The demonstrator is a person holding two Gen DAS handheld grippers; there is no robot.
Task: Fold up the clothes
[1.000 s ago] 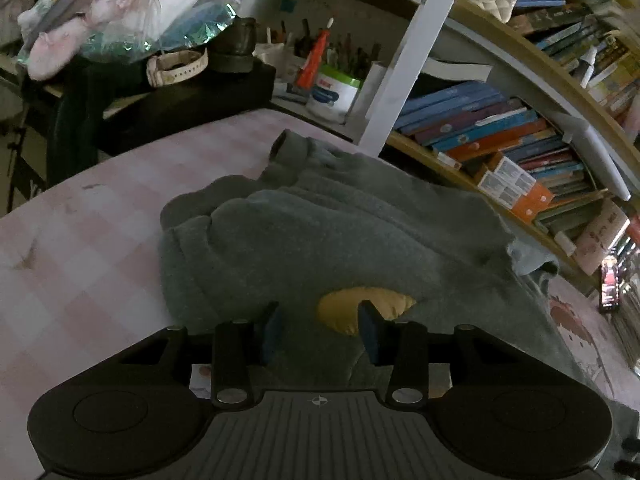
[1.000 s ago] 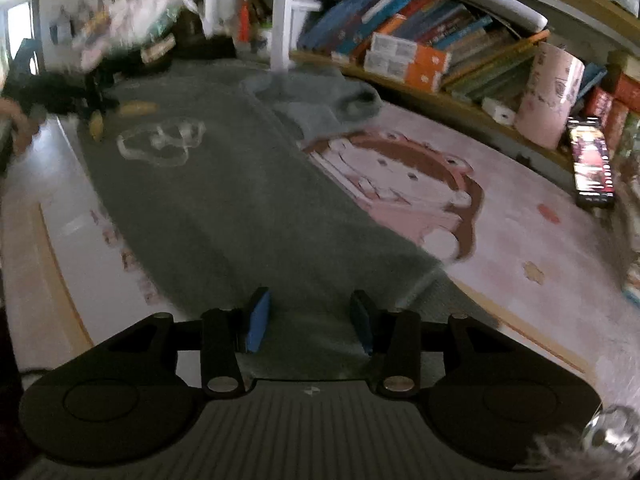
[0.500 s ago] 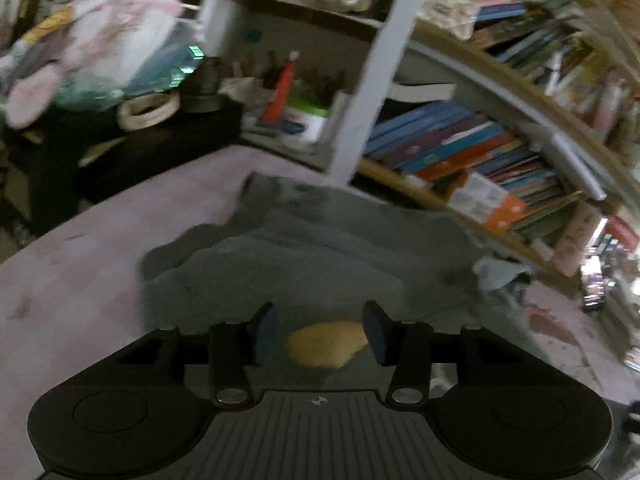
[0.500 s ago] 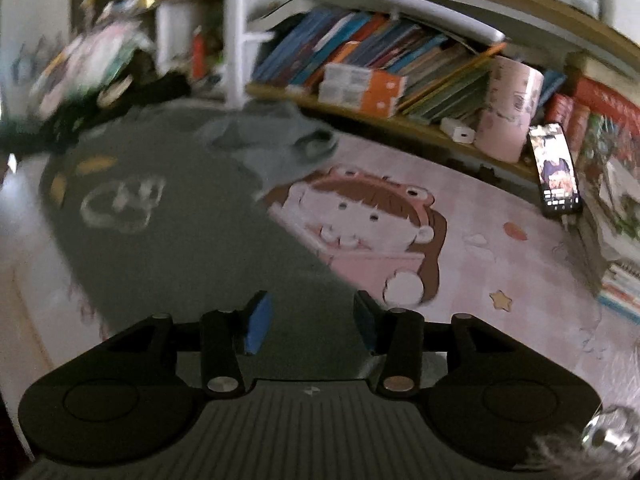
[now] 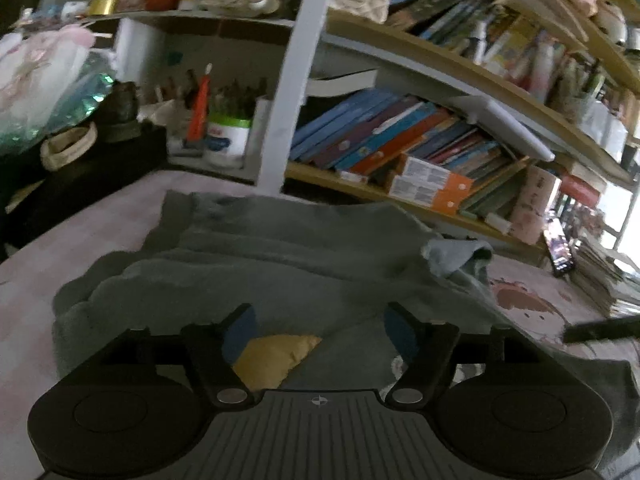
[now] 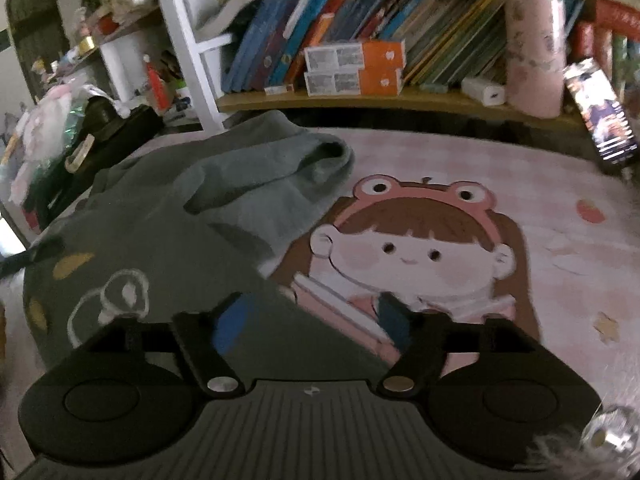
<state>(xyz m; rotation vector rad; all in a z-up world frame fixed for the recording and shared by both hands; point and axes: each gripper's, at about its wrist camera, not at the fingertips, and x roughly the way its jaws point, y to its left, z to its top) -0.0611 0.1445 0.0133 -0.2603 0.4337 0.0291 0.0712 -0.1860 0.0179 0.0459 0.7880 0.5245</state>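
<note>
A grey-green sweatshirt (image 5: 304, 264) lies spread on the pink cartoon mat (image 6: 520, 208), with one sleeve folded over its body and a yellow patch (image 5: 276, 356) on its front. My left gripper (image 5: 320, 330) hovers over the yellow patch, its jaws opening, nothing pinched between them. In the right wrist view the sweatshirt (image 6: 168, 220) shows a white outline print (image 6: 108, 304) and a rumpled lighter sleeve (image 6: 288, 168). My right gripper (image 6: 310, 322) hangs over the sweatshirt's edge beside the mat's cartoon girl (image 6: 412, 248). Its jaws are opening too, with nothing held.
A white bookshelf post (image 5: 288, 80) and shelves crammed with books (image 5: 400, 140) stand behind the mat. A phone (image 6: 600, 120) and a pink cup (image 6: 532, 52) lean at the right. Dark clutter and plastic bags (image 5: 48, 92) fill the left side.
Both grippers' jaws spread wider apart. The right gripper swung right, from over the sweatshirt's body to its edge beside the cartoon girl. The left gripper tilted up, showing more shelf.
</note>
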